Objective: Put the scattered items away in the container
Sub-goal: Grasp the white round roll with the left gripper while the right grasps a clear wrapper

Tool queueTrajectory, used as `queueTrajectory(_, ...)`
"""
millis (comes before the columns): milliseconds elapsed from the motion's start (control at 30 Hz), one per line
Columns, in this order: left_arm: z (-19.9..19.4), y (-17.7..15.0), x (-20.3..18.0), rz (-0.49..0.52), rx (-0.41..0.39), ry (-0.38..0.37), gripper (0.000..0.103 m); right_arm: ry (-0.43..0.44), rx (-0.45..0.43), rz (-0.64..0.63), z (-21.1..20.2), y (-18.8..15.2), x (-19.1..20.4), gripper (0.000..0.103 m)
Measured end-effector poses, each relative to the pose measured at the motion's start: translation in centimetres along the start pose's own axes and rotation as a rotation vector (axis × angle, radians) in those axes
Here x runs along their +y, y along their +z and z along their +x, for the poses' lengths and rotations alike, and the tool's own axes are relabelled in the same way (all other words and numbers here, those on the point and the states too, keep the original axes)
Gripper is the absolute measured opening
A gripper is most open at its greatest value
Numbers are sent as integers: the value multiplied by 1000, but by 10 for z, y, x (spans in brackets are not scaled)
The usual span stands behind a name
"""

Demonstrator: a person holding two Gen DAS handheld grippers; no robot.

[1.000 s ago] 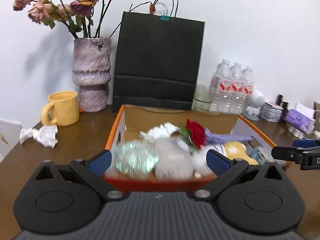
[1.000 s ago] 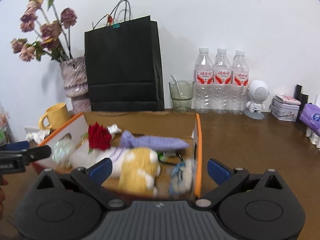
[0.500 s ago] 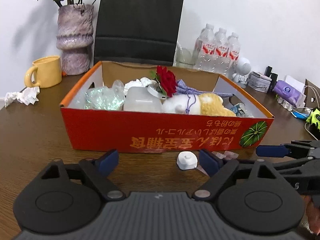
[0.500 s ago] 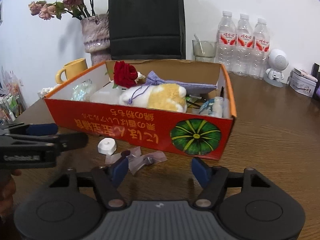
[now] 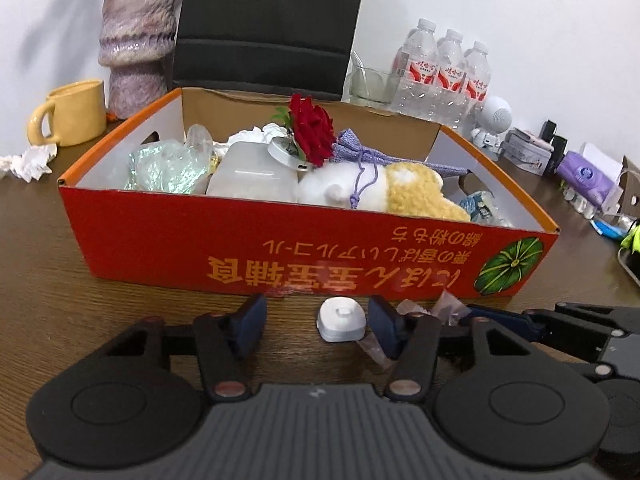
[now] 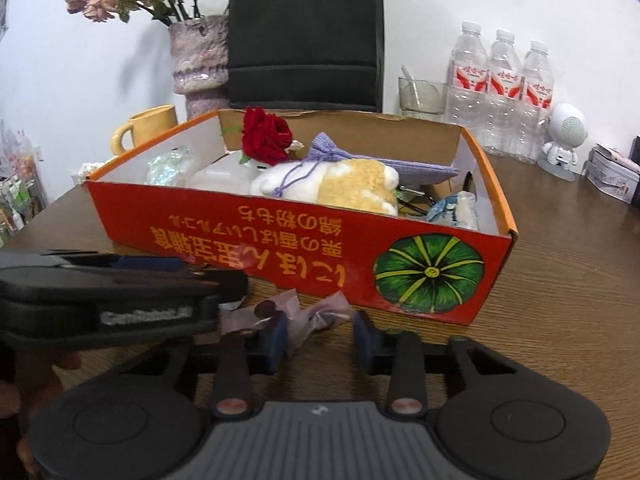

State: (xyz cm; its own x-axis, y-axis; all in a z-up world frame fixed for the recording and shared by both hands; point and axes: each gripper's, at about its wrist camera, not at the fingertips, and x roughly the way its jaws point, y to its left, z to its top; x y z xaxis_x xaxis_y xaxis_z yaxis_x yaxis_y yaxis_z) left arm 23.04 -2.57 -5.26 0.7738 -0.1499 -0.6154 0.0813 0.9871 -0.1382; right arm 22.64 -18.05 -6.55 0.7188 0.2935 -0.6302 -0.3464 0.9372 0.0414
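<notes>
An orange cardboard box (image 5: 168, 236) (image 6: 224, 224) holds a red rose (image 5: 312, 128), a plush toy (image 5: 384, 192), a purple pouch and crinkled wrap. In front of it on the table lie a small white cap (image 5: 341, 319) and clear plastic wrappers (image 6: 316, 314) (image 5: 440, 306). My left gripper (image 5: 318, 326) is open, low over the table, with the white cap between its fingers near the right one. My right gripper (image 6: 320, 340) is open, its fingers either side of the wrappers. The left gripper's body (image 6: 108, 296) hides the cap in the right wrist view.
A yellow mug (image 5: 72, 112), crumpled tissue (image 5: 28, 160), a purple vase (image 5: 136, 40) and a black paper bag (image 5: 264, 24) stand behind the box. Water bottles (image 5: 440, 76), a glass, a white robot figure (image 6: 564, 140) and small boxes are at the back right.
Both grippers have dropped from above the box to the table in front of it and narrowed. The left now brackets the white cap, the right the wrappers.
</notes>
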Motion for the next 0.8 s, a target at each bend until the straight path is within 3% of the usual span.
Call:
queueTrajectory(33,-1,0,0,5,-1,-16,35,2,-4,4,-1,0,0,23)
queueTrajectory(100,-2,0,1,1,5,-51,26,13,-6,17,-2,-1,-3,19)
queueTrajectory(200,-5,-2,1,25,-1,-51,26,20,-12,36,-5,-2,-6,7)
queueTrajectory(367,-9,-3,11,-2,-2,-64,23,40,-17,66,-9,-4,-11,6)
queueTrajectory(400,-11,-2,13,-5,-14,-67,9,48,-20,73,-10,-4,-12,6)
queueTrajectory(433,-13,-2,14,1,-13,-70,3,52,-23,79,-11,-5,-13,6)
queueTrajectory(667,-17,-4,17,-18,-19,-88,4,50,-37,100,-19,-8,-18,5)
queueTrajectory(767,-18,-2,14,-12,-31,-86,11,46,-40,107,-24,-11,-20,5)
queueTrajectory(800,-16,-1,13,-10,-26,-88,20,42,-41,112,-25,-11,-22,5)
